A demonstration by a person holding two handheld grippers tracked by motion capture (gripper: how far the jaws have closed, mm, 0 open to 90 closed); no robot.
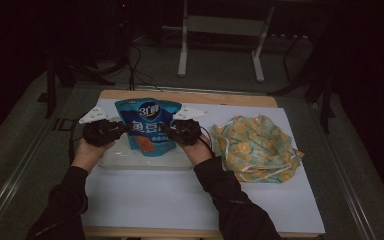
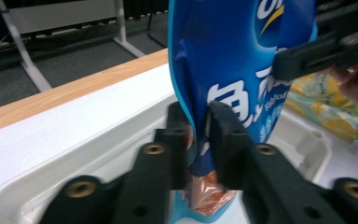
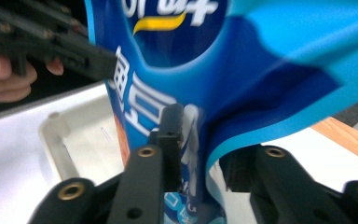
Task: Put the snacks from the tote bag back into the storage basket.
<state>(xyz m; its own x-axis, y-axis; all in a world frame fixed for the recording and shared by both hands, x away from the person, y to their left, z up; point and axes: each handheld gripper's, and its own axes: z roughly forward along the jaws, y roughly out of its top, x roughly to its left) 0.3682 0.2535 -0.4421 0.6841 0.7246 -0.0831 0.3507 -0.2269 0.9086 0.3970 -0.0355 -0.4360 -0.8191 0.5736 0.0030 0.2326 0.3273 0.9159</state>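
From above I see my left gripper (image 1: 111, 131) at the left edge of a blue pouch (image 1: 149, 126), its fingers (image 2: 228, 140) closed on that edge. The pouch stands upright between my two grippers, over a clear tray (image 1: 111, 161) on the white-covered table (image 1: 180, 200). My right gripper (image 1: 172, 129) pinches the pouch's right edge, its fingers (image 3: 170, 135) drawn in on the film. Further right, apart from the tray, a patterned cloth bag (image 1: 256, 147) lies crumpled.
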